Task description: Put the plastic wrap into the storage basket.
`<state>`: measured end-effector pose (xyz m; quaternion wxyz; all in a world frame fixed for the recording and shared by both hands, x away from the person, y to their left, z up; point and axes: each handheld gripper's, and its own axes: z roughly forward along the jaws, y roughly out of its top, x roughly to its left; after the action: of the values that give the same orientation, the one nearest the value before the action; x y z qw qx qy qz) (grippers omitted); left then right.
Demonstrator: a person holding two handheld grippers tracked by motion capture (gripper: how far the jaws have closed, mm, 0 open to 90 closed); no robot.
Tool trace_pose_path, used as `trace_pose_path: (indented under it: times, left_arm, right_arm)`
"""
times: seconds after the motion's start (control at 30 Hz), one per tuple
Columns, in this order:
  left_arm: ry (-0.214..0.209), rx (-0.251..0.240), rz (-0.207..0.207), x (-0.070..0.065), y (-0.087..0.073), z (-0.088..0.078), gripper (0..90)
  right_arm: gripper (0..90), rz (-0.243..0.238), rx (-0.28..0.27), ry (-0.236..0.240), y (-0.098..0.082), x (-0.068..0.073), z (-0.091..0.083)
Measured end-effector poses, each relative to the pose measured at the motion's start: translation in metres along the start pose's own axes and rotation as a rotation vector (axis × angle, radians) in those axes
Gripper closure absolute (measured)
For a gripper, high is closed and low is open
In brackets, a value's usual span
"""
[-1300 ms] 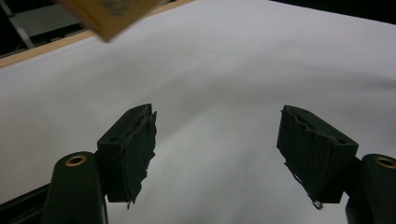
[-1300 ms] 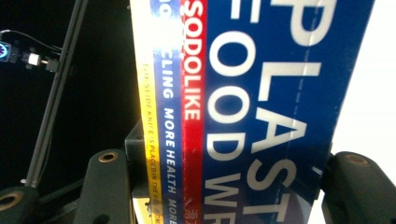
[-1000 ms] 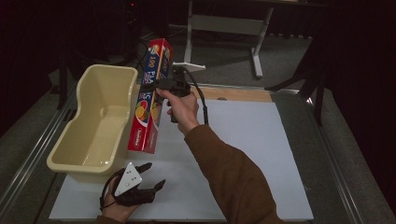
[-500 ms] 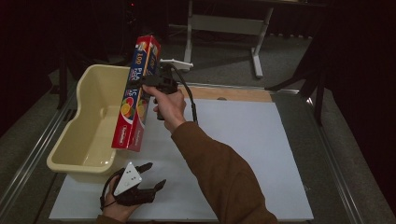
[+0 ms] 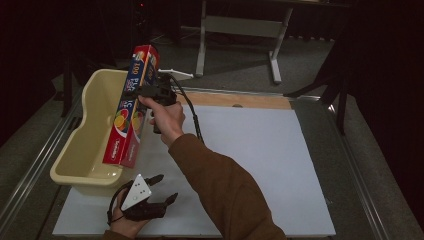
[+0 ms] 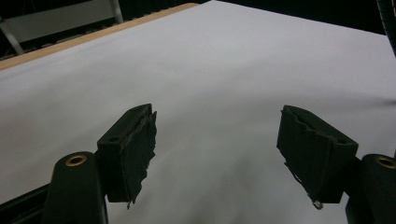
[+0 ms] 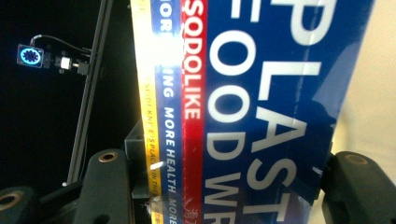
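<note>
Where the near edge of the worktop (image 5: 260, 165) meets the bottom of the high view, the left tool (image 5: 162, 189) is seen resting on the white sheet, just in front of the near wall of the yellow tub (image 5: 75, 165); it is held by a hand (image 5: 122, 225) at the lower edge, its grey three-cornered plate facing up; its jaws are seen standing well apart with nothing between them, as is confirmed in the left gripper view, where the left tool (image 6: 217, 154) is shown above bare white sheet; beyond the tub's near wall, a brown sleeve (image 5: 220, 190) is seen rising from the bottom edge towards the tub's right rim; at its end the right tool (image 5: 137, 92) is gripped by a hand (image 5: 165, 117), and its jaws are clamped on the plastic wrap box (image 5: 131, 107); the box is held clear of the worktop, tilted with its top end away from the person, its lower end over the tub's right rim and interior; in the right gripper view the plastic wrap box (image 7: 261, 107) is seen pinched between the two black jaws, its blue, red and yellow printed faces turned to the camera; past the tub's far rim, a grey metal stand (image 5: 240, 30) is seen on the dark floor.
</note>
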<state>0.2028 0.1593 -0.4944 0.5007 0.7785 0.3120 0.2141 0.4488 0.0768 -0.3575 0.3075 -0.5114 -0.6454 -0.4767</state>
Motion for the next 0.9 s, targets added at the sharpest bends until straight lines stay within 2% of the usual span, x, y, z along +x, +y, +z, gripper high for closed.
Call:
trace_pose_path:
  times: [0.13, 0.33, 0.5, 0.73, 0.9]
  left_arm:
    - [0.000, -0.002, -0.002, 0.001, 0.000, 0.000, 27.8]
    - [0.003, -0.003, -0.004, 0.002, -0.001, -0.001, 27.8]
    - [0.008, -0.012, -0.013, 0.004, -0.001, -0.003, 27.8]
    - [0.022, -0.024, -0.025, 0.007, -0.001, -0.006, 27.8]
    - [0.026, -0.029, -0.033, 0.008, -0.001, -0.007, 27.8]
  right_arm:
    - [40.0, 0.002, 0.014, 0.005, -0.005, 0.001, 0.012]
    - [40.0, 0.039, 0.007, 0.020, -0.013, -0.001, 0.029]
    - [40.0, 0.052, 0.023, 0.012, -0.016, -0.004, 0.043]
    - [39.9, 0.087, 0.035, 0.017, -0.018, -0.008, 0.054]
    - [39.9, 0.073, 0.021, -0.005, -0.018, -0.009, 0.057]
